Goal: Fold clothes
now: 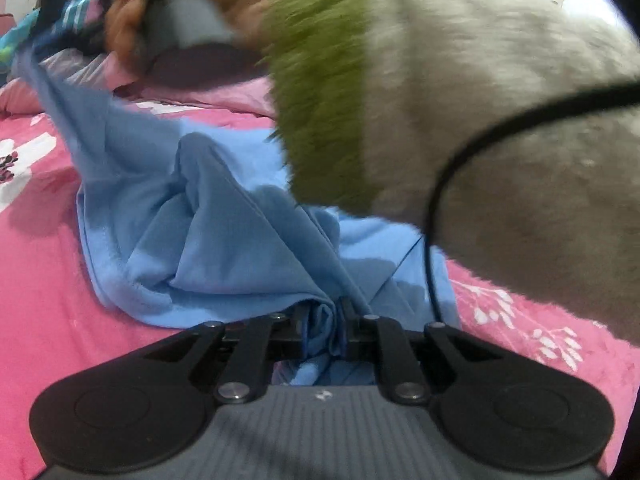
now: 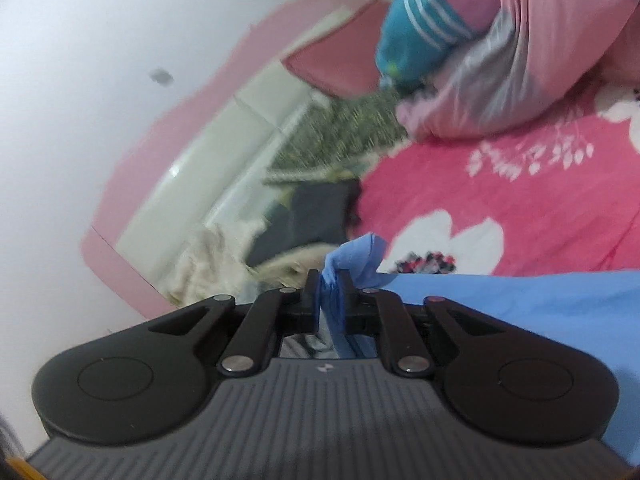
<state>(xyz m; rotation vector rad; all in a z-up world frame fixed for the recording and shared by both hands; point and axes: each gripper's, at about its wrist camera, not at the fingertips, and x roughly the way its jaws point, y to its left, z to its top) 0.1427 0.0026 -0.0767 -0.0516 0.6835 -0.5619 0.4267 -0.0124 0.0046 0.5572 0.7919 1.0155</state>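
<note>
A light blue garment (image 1: 224,216) lies crumpled on a pink flowered bedsheet (image 1: 40,280). My left gripper (image 1: 324,316) is shut on a bunched fold of it at the near edge. From there the cloth runs up to the far left, towards a hand (image 1: 128,12) that grips a grey handle. In the right wrist view my right gripper (image 2: 330,292) is shut on a corner of the same blue garment (image 2: 520,308), and a tuft of cloth sticks out past the fingertips. The garment trails off to the right, above the bedsheet (image 2: 500,184).
A fuzzy grey and green sleeve (image 1: 500,120) crosses the upper right of the left wrist view, with a black cable (image 1: 436,208) hanging by it. A pink and grey quilt (image 2: 540,60) and teal striped cloth (image 2: 416,36) lie at the bed's far side. Cream cloth (image 2: 208,264) lies beyond the bed edge.
</note>
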